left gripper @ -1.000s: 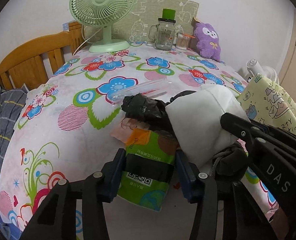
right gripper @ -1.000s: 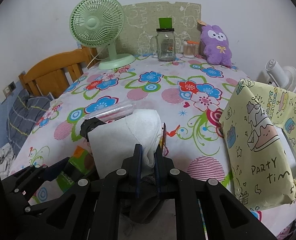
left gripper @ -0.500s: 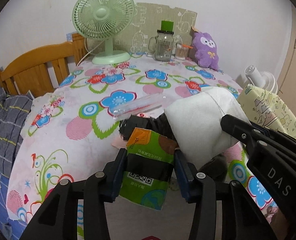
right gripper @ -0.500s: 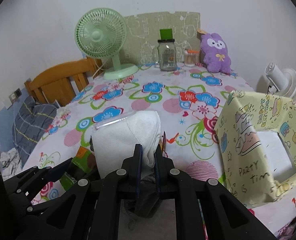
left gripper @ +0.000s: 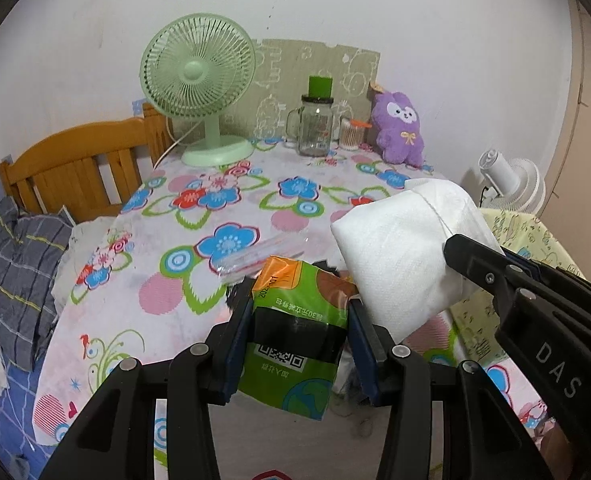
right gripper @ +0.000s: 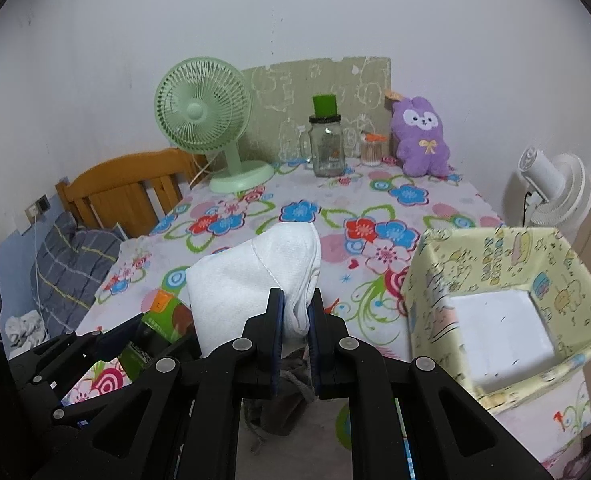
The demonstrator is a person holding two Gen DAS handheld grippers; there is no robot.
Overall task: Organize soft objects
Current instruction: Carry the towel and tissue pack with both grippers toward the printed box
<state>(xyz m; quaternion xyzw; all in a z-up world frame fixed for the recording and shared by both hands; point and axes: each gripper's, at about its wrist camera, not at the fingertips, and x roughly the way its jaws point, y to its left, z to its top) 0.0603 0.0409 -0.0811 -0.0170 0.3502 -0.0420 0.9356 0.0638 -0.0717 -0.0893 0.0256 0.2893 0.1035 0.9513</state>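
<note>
Your left gripper point(left gripper: 300, 334) sits at the bottom centre of its view, clamped on a green packet point(left gripper: 295, 344) with an orange top corner and a printed code on its face. Both blue pads press the packet's sides, and it hangs clear above the flowered tablecloth point(left gripper: 167, 292).

Your right gripper point(right gripper: 296, 316) is closed tight on a white cloth point(right gripper: 255, 276). A fold of the cloth is pinched between the pads, and the rest bulges up and to the left of them in the middle of the right wrist view. In the left wrist view the same cloth fills the right centre, just beside the packet, with the black frame of the right gripper reaching in from the lower right edge. Something dark and stringy hangs below the right gripper's fingers; you cannot tell what it is.

A yellow patterned box point(right gripper: 507, 312) stands open at the right of the right wrist view, its pale floor showing.

Along the back of the table, in the upper part of both views, stand a green fan point(left gripper: 198, 80), a glass jar point(left gripper: 315, 130) with a green top, and a purple plush toy point(left gripper: 399, 128). A wooden headboard point(left gripper: 75, 168) and a grey checked blanket point(left gripper: 11, 264) lie at the left.
</note>
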